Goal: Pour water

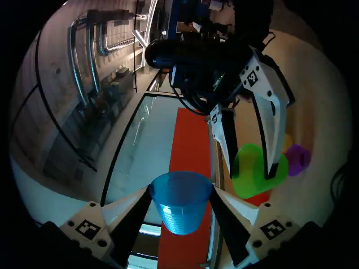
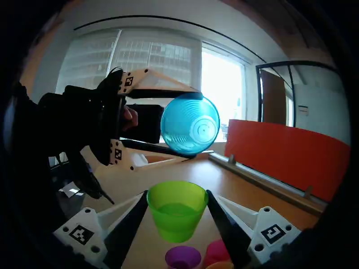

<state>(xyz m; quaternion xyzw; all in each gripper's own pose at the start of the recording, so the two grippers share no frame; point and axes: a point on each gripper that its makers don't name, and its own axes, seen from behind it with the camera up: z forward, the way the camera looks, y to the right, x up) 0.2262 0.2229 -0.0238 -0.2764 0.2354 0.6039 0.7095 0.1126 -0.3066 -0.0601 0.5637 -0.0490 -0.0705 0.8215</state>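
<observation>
L gripper (image 1: 180, 189) fingers clamped on blue cup (image 1: 180, 208), raised up far left, tipped sideways. R gripper (image 2: 177, 194) fingers grip green cup (image 2: 177, 213) upright over counter (image 2: 233, 179). Purple cup (image 2: 182, 258) and pink cup (image 2: 217, 252) near, below it.

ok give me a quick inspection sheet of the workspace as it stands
surface: light wooden table
job's things: blue cup tipped on its side; green cup upright, seems to hold some liquid; no stream seen
clutter: purple cup and pink cup on the table below the green cup
grippers: left gripper jaws shut on the blue cup; right gripper jaws shut on the green cup
cables: black cable hanging under the left gripper
surroundings: orange partition along the table's far side; bright window; pipes overhead
</observation>
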